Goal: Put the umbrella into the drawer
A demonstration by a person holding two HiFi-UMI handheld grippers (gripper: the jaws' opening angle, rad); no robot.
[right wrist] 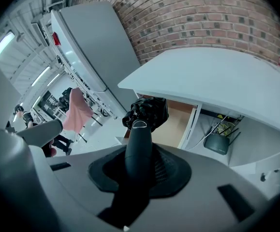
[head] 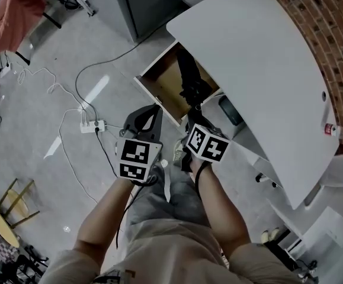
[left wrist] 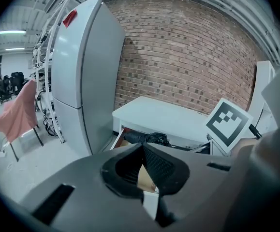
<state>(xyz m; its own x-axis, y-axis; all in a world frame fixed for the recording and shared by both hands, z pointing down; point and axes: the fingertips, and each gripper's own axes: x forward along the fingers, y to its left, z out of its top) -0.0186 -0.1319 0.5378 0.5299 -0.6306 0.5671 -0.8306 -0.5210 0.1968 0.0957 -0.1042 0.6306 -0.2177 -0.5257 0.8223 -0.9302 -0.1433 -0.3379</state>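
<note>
One white desk (head: 260,70) stood by the brick wall, and under its edge a drawer (head: 162,86) was open, its wooden bottom bare. Over that drawer hung the folded black umbrella (head: 189,80). Its long axis ran from the handle near the person out and down to the bunched canopy end, which pointed into the drawer; whether it touched the bottom I could not tell. The right gripper (head: 196,117) was clamped on the handle. The left gripper (head: 154,111), just beside it, had its jaws together on nothing. This looked like the lowering step. Next the umbrella needed laying flat along the drawer before release.
</note>
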